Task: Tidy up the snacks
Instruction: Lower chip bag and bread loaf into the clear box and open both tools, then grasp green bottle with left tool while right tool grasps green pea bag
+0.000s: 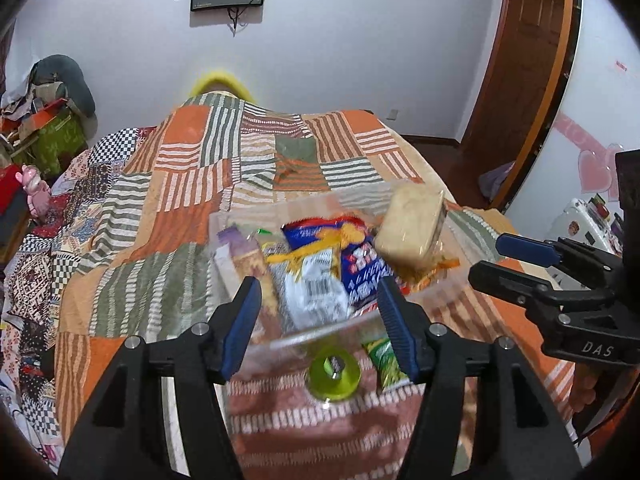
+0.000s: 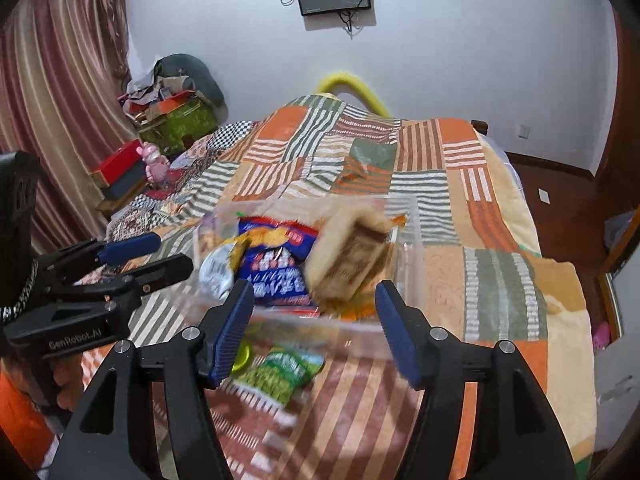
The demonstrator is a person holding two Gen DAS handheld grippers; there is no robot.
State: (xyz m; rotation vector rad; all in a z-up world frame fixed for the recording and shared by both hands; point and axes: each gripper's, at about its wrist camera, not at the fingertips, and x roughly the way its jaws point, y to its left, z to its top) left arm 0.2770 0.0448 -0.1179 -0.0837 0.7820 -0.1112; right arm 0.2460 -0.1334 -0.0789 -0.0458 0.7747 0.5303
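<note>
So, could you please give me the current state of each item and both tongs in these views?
Left tongs: open, empty, above the bin's near edge.
Right tongs: open, empty.
Clear bin: upright on the quilt, no lid, holding snacks.
Beige packet: blurred, tilted over the bin's right end.
Blue packet: lying in the bin.
Green packet: outside the bin, on the quilt.
Green ring: on the quilt, outside the bin.
</note>
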